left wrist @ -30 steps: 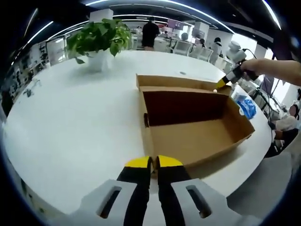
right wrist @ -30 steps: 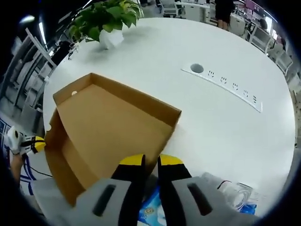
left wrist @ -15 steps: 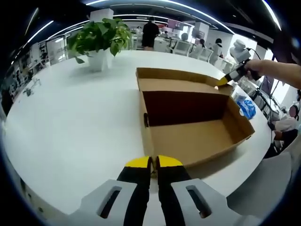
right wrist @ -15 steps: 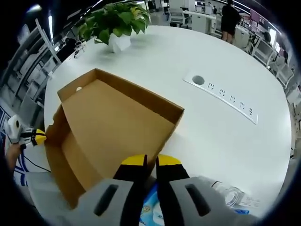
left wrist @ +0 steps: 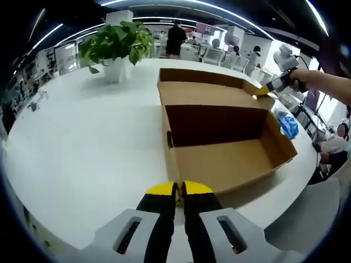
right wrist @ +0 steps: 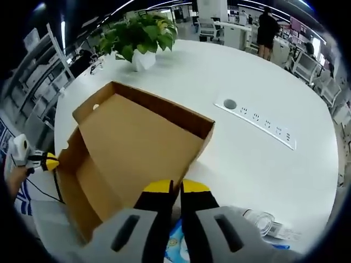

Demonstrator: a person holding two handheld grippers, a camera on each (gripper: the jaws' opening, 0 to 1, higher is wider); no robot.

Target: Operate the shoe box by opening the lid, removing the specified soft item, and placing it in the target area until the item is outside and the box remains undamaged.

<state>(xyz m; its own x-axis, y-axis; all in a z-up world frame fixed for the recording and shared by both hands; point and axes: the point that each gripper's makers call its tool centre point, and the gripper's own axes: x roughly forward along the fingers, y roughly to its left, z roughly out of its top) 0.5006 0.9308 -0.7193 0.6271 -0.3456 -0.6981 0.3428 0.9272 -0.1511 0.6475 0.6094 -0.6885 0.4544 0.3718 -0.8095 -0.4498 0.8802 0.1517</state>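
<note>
Since one second ago, the lid has swung higher, lifted at its corner by the right hand-held gripper, whose yellow-tipped jaws are pressed together on the lid edge. Nearest in the left gripper view, the left hand-held gripper sits with jaws closed just at the near wall of the shoe box, apparently bracing it so the box does not slide while the lid is raised. Beyond it the box interior lies open and looks bare. A blue soft packet, possibly the item, lies on the worktop just beside the box's right wall; whether it is the specified one cannot be told. Farther off stand a potted plant and a socket strip.
</note>
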